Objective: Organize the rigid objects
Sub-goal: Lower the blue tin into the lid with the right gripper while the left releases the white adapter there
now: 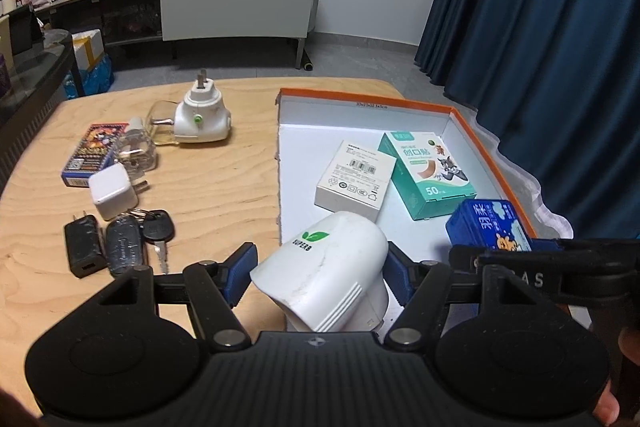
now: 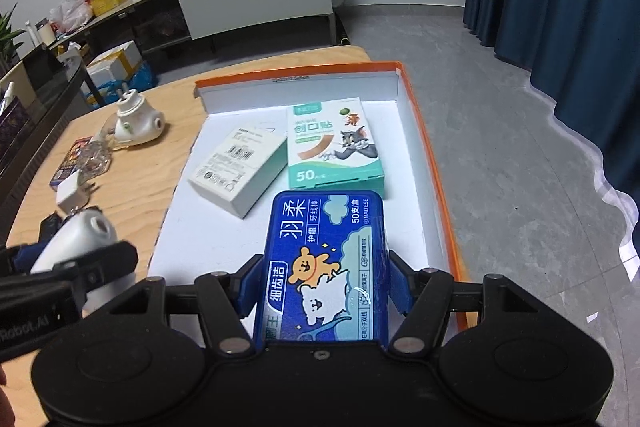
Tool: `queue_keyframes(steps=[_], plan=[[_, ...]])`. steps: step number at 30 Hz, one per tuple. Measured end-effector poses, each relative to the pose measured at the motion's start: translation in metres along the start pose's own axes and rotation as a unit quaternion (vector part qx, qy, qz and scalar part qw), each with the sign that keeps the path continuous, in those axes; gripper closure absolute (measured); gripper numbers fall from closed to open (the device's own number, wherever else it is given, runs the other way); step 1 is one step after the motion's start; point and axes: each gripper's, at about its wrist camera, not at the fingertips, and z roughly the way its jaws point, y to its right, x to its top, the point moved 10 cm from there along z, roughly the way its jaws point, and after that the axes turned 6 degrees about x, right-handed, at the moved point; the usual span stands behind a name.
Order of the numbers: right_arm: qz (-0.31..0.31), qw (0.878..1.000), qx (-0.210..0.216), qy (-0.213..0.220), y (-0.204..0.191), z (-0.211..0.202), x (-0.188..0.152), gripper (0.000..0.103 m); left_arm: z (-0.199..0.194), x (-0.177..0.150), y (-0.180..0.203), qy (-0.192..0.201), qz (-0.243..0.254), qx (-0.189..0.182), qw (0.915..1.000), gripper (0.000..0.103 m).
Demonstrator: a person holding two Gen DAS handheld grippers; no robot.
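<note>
Two claws each carry an item over the near end of the orange-rimmed tray.

From the left wrist, the left claw [image 1: 318,273] is closed partway on a white plug-in device [image 1: 326,275] with a green leaf mark; its blue pads press both sides, and the device sits between the fingers over the tray's [image 1: 494,155] near-left edge. Inside the tray lie a white box [image 1: 354,185] and, touching it on the right, a teal bandage box [image 1: 430,175]. The right claw's blue floss case [image 1: 490,223] shows near right. On the tabletop [image 1: 208,187] to the left lie another white plug-in unit [image 1: 202,119], a white charger cube [image 1: 112,193], a black adapter [image 1: 84,251], keys [image 1: 156,231] and a colourful small box [image 1: 94,153].

From the right wrist, the right claw [image 2: 324,287] grips the blue floss case [image 2: 326,267] by its long sides, partly open around it, above the tray's [image 2: 430,155] white floor, just near of the teal bandage box [image 2: 332,147] and white box [image 2: 240,167]. The left claw's device [image 2: 78,239] appears at near left.
</note>
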Motion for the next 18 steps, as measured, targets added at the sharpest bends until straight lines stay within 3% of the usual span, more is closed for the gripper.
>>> queue_keyframes(steps=[8, 10, 18], plan=[[0.008, 1.0, 0.009, -0.005, 0.005, 0.013, 0.011, 0.027, 0.014, 0.001, 0.008, -0.008, 0.009, -0.007, 0.9999, 0.035], [0.008, 1.0, 0.007, 0.009, 0.006, 0.007, 0.015, 0.022, 0.016, 0.001, 0.01, -0.012, 0.01, -0.01, 0.9998, 0.035], [0.023, 0.998, -0.005, 0.061, 0.019, -0.028, 0.033, 0.02, 0.035, 0.001, 0.037, -0.026, 0.023, -0.033, 0.9989, 0.035]])
